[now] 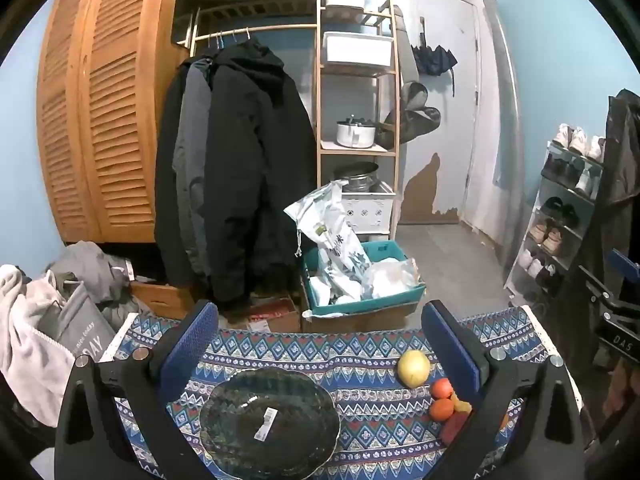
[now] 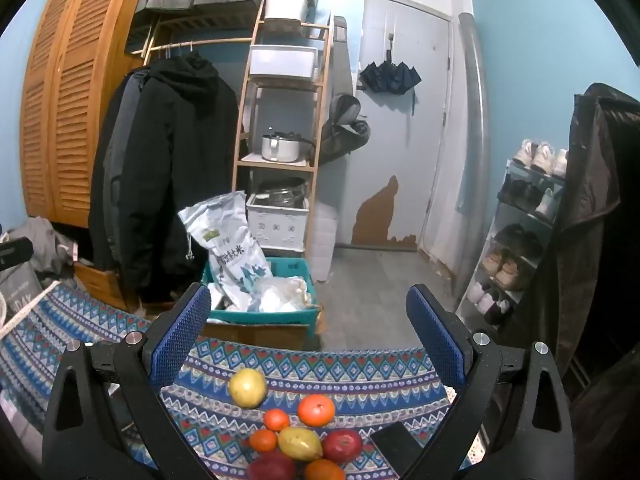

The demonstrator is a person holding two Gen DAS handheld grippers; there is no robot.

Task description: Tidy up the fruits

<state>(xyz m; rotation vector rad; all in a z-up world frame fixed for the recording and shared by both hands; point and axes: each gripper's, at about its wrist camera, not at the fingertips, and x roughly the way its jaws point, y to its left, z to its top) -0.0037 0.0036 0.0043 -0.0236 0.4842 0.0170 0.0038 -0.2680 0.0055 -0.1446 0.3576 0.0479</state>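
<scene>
Two handheld grippers hover with jaws spread wide and empty over a worktop draped in a blue patterned cloth.

Nearest the right gripper, a cluster of fruit lies between its blue pads: a red apple, a yellow-green mango-like fruit, two small oranges and a larger orange. Two more pieces at the bottom of the right view are cut off by the frame edge. A yellow round fruit sits slightly apart, toward the worktop's far edge. A dark flat object just right of the apple is partly hidden by the gripper's finger and cannot be identified.

Below the left gripper, a dark glass plate with a scalloped rim and a white label stands empty, its near edge hidden by the gripper body. In this view the fruit lies right of the plate, well apart from it, and the right finger covers most of the cluster; only the yellow fruit shows whole. Bare cloth separates plate and fruit.

Past the worktop's far edge, a teal crate holding a printed sack and plastic bags sits on cardboard boxes. Dark coats hang from a rail beside a wooden shelf unit. Open floor runs toward a pale door, with a shoe rack along the right wall and a heap of laundry at the left.
</scene>
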